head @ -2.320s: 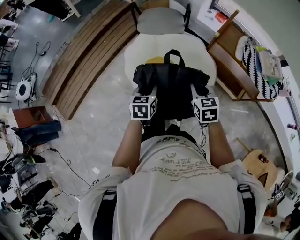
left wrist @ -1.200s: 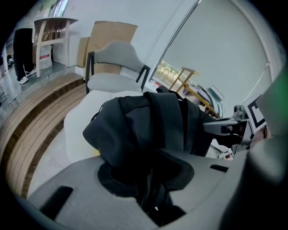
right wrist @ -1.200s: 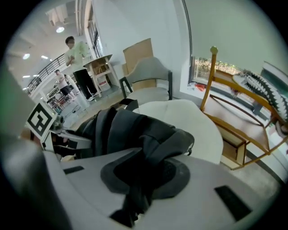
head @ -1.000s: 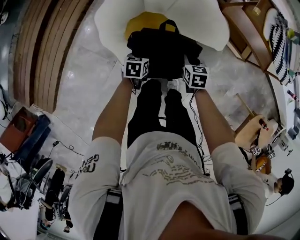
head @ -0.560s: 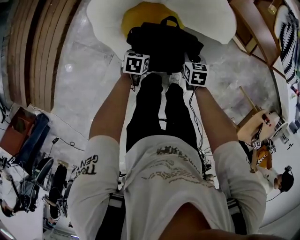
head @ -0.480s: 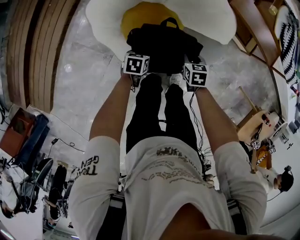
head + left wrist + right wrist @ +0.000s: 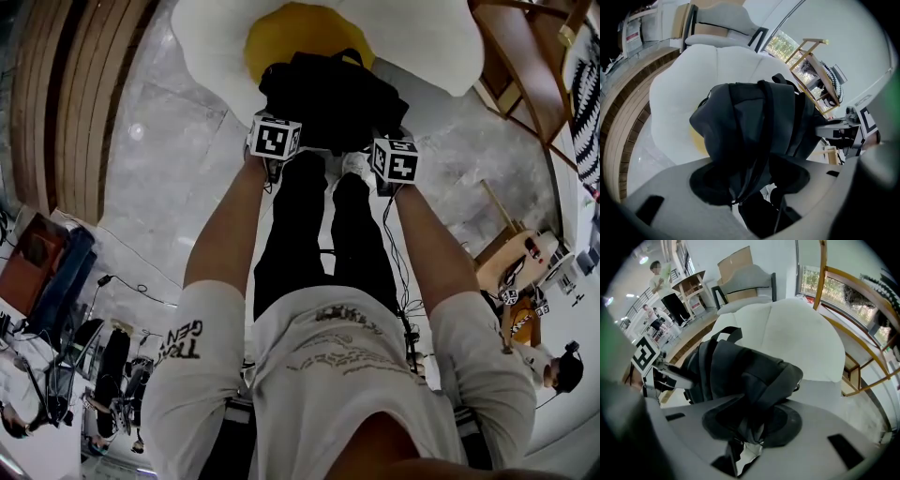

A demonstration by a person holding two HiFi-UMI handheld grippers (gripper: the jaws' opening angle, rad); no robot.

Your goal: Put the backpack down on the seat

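Observation:
The black backpack [image 7: 333, 94] rests on the front of the white seat [image 7: 211, 52], partly over its yellow centre [image 7: 300, 33]. My left gripper [image 7: 275, 141] is at the bag's near left corner and my right gripper [image 7: 394, 159] at its near right corner. In the left gripper view the jaws of the left gripper [image 7: 750, 185] are opening, and loose black strap fabric [image 7: 754, 159] hangs between them with daylight beside it. In the right gripper view the right gripper [image 7: 749, 425] is starting to open, its pads still pinching a fold of the backpack [image 7: 750, 376].
A wooden shelf rack [image 7: 525, 56] stands right of the seat and a slatted wooden platform [image 7: 56, 94] left of it. A grey chair [image 7: 722, 28] is behind the seat. A wooden stool [image 7: 511, 258] and cables lie on the floor at right. People [image 7: 663, 287] stand far off.
The backpack has settled onto the seat's front edge. Both grippers have drawn slightly back toward the person.

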